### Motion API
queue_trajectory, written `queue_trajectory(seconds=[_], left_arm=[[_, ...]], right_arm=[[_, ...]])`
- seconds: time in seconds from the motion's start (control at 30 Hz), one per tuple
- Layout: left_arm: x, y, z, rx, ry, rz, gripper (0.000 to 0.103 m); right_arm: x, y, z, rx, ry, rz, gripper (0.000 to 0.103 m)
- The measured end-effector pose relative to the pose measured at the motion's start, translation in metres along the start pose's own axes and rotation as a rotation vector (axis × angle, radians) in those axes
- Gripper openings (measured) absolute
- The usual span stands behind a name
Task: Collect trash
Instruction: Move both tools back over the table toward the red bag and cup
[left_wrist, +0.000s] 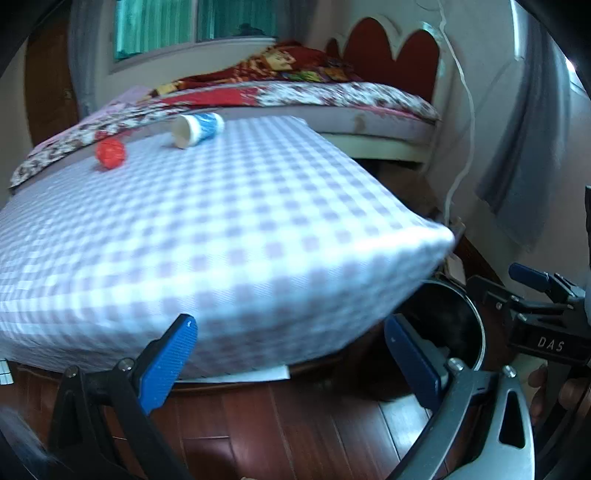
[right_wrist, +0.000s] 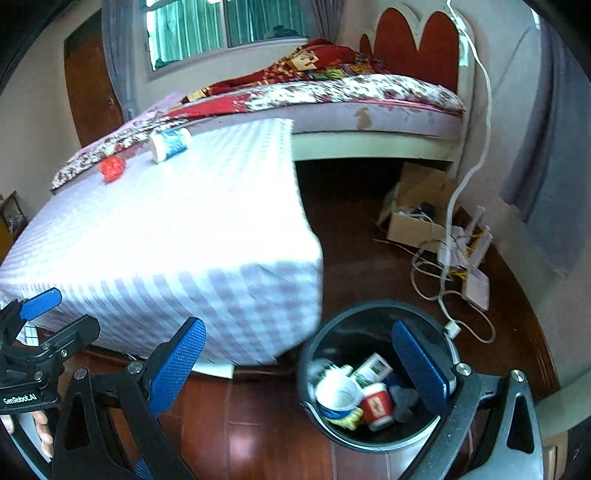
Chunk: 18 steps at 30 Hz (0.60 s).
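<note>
here, both tongs are spread wide and hold nothing. the left tongs (left_wrist: 291, 354) sit low at the near edge of the checkered counter (left_wrist: 229, 229), and the right tongs (right_wrist: 299, 373) hang beside it over the black bin (right_wrist: 373, 443) on the wooden floor (right_wrist: 258, 435). inside the bin lie paper cups and wrappers. on the counter's far end a blue-and-white paper cup (left_wrist: 197, 129) lies on its side, with a crumpled red wrapper (left_wrist: 110, 152) near it, well apart from both tongs.

Home bedroom: bed (right_wrist: 369, 110) with red headboard (right_wrist: 417, 44), curtained window (right_wrist: 221, 26), probably wood floor (right_wrist: 258, 424)
</note>
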<state>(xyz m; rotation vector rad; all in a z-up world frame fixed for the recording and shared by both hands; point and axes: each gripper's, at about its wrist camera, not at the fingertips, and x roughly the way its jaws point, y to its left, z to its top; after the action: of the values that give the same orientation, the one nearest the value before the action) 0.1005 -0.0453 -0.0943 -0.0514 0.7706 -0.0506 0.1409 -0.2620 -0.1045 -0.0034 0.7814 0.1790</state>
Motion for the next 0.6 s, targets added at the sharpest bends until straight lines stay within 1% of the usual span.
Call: queue_trajectory(seconds=[0.23,0.37,0.43,0.5,0.57,0.6], left_arm=[[-0.009,0.046,0.016,-0.059,-0.047,0.081,0.102],[-0.013,0.074,0.027,-0.086,-0.068,0.133,0.102],[-0.017,0.089,0.034,-0.099,-0.081,0.158,0.102],[-0.021,0.103,0.043,-0.108,-0.094,0.179,0.102],[-0.028,0.116,0.051,-0.114,-0.117,0.203,0.102],[-0.029,0.121,0.055,-0.113,-0.124,0.213,0.102]], right_arm=[[0.007,0.046,0.026,-0.013,-0.05,0.066,0.102],[0.014,0.071,0.042,-0.05,-0.065,0.085,0.102],[0.016,0.08,0.048,-0.059,-0.068,0.111,0.102],[0.016,0.089,0.06,-0.04,-0.072,0.194,0.102],[0.018,0.101,0.07,-0.045,-0.073,0.223,0.102],[0.02,0.11,0.077,-0.063,-0.081,0.221,0.102]])
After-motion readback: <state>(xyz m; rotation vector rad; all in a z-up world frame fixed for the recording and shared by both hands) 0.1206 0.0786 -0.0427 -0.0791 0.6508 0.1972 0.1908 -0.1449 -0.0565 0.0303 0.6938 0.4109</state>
